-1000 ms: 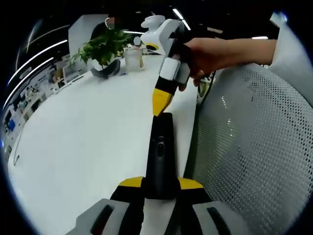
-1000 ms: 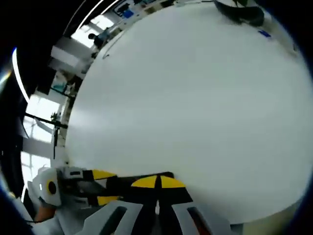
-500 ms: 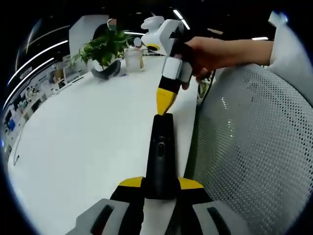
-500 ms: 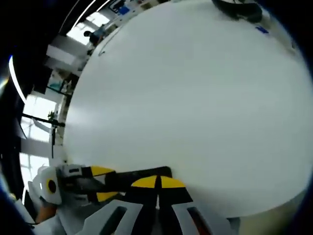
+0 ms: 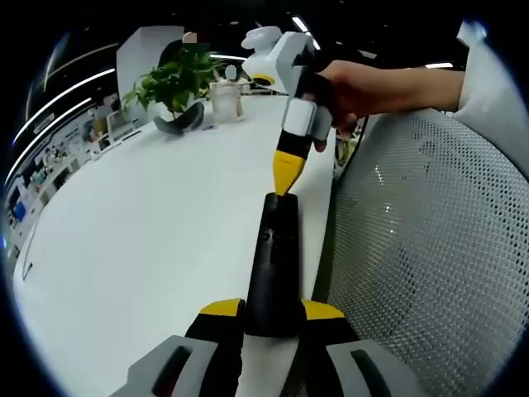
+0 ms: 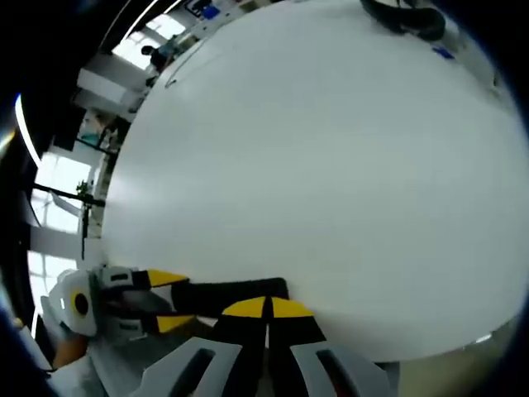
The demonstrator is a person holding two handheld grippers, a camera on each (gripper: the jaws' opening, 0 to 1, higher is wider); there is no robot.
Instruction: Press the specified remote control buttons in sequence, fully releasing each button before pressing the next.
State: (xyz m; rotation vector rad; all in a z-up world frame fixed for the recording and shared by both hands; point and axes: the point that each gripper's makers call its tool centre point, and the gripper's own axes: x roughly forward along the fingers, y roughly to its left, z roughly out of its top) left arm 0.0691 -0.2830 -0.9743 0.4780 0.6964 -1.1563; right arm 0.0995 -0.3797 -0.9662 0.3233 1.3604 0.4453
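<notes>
Both left gripper (image 5: 273, 313) jaws clamp the remote (image 5: 273, 263); closed right gripper (image 5: 285, 178) tips over its far end

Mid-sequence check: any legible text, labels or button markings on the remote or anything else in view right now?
None can be read.
Remote control: black, held in the left gripper; button markings too small and blurred.
Right gripper: yellow tip at the remote's far end, no lettering visible.
Wall posters beyond the white table: blurred.
Small blue mark on the table: too small to read.
</notes>
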